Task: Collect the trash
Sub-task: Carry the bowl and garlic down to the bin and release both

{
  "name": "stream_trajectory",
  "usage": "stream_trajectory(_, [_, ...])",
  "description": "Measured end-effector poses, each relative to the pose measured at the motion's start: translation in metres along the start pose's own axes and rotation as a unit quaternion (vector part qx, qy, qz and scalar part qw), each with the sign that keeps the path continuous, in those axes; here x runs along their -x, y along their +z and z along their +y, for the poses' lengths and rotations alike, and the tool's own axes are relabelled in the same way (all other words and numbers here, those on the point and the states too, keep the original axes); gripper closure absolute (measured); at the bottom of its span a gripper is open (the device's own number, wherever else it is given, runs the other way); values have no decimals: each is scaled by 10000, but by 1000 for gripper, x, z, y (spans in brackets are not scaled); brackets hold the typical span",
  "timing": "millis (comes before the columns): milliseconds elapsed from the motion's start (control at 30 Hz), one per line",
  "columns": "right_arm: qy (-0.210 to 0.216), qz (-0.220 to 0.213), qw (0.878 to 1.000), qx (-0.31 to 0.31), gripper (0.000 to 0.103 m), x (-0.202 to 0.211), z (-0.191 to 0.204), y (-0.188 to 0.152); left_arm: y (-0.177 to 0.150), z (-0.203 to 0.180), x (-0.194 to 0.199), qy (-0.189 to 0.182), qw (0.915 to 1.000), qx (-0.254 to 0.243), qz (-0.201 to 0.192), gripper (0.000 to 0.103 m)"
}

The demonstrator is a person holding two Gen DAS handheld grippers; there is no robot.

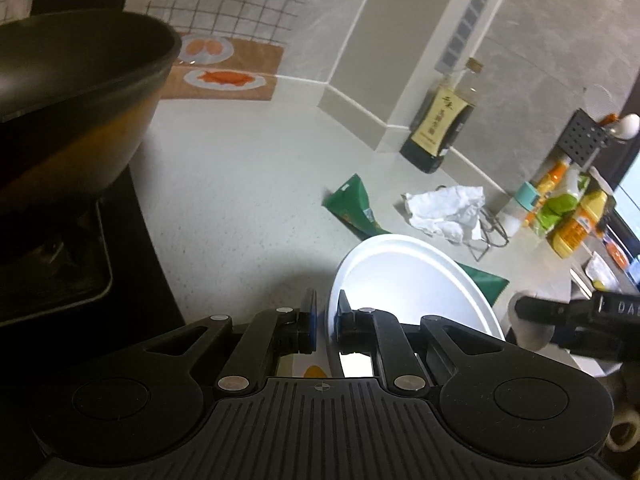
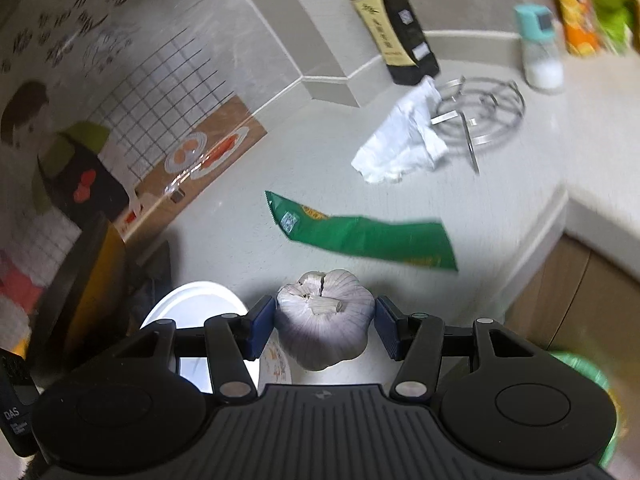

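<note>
Gripping a white plate (image 1: 416, 280) by its rim, the left gripper (image 1: 325, 322) has its jaws narrow, pads pinching the edge. Right gripper (image 2: 325, 322) holds a garlic bulb (image 2: 325, 320) between half-spread jaws, both pads against its sides. Trash lies on the pale countertop (image 2: 240, 240): a green snack wrapper (image 2: 360, 234) just beyond the garlic, and farther off a crumpled white tissue (image 2: 404, 140) touching a wire trivet (image 2: 484, 116). Dark sauce bottle (image 2: 394, 32) stands at the far wall. Black wok (image 1: 76, 92) sits at the left.
</note>
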State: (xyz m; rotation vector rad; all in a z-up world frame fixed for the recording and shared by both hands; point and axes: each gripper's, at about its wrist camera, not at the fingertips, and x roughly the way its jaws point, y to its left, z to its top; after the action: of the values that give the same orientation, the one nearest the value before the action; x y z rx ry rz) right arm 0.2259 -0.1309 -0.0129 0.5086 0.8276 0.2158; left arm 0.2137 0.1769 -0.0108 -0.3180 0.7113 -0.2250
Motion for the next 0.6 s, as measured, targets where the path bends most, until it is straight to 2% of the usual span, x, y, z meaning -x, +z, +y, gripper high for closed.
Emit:
stream_trajectory(167, [-248, -206, 9988, -358, 49, 12, -9, -34, 0, -20, -5, -380, 9979, -499, 189, 91])
stream_trajectory(300, [-943, -408, 9931, -574, 49, 29, -28, -63, -12, -56, -16, -830, 9899, -1067, 432, 91])
stream_trajectory(467, [-1908, -559, 9757, -921, 49, 66, -71, -100, -50, -114, -39, -1427, 9699, -1729, 945, 91])
stream_trajectory(600, [-2599, -593, 9543, -1352, 49, 99, -115, -127, -87, -162, -68, -1715, 9498, -2123, 1531, 91])
